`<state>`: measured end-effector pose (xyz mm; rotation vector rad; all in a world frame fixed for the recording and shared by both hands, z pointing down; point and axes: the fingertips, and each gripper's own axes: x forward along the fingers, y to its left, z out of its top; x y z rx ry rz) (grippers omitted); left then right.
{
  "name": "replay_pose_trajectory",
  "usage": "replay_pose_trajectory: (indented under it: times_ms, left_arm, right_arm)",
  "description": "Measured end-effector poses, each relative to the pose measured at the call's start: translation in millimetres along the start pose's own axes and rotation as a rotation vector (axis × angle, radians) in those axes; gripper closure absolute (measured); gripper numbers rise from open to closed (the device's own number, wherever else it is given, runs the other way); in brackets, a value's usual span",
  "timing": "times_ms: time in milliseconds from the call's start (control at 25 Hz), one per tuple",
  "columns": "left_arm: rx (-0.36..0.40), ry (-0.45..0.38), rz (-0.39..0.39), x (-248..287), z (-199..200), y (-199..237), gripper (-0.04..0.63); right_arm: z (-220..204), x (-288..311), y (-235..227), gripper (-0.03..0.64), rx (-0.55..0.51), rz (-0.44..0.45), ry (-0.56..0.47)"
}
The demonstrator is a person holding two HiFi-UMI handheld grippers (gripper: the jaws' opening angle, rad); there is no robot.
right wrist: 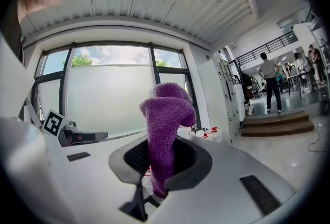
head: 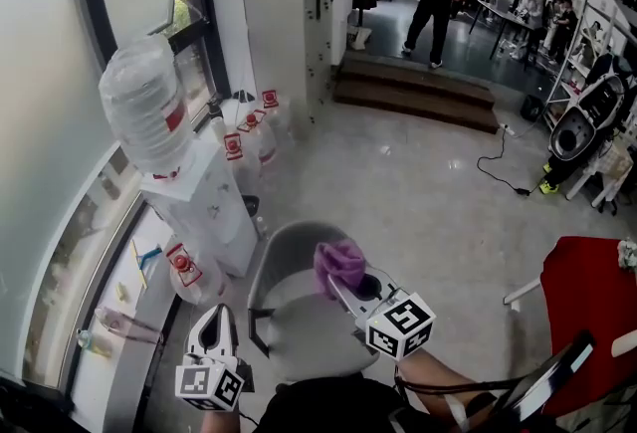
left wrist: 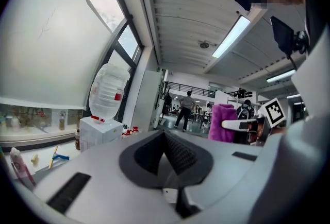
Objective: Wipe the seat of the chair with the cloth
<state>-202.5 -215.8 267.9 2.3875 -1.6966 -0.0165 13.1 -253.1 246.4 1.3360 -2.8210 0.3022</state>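
The right gripper [head: 340, 287] hangs over the back half of the grey chair [head: 299, 326], its jaws clamped tight on the purple cloth [head: 340, 263], which stands up in a bunched fold above the fingertips and is clear of the seat. In the right gripper view the cloth [right wrist: 166, 115] fills the gap between the pads. The left gripper [head: 217, 324] sits just off the chair's left front corner with its jaws pressed together and nothing between them, and the water dispenser [head: 204, 200] with its upturned bottle [head: 147, 103] stands beside the chair's left side.
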Motion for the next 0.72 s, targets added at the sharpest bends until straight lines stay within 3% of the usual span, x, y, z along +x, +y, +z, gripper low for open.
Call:
replay_pose_trajectory:
  times_ms: [720]
  left_arm:
    - [0.001,-0.018,0.016,5.7,2.5,9.0,0.589]
  right_arm:
    - [1.0,8.1,-0.7,0.551,-0.006,0.004,-0.017]
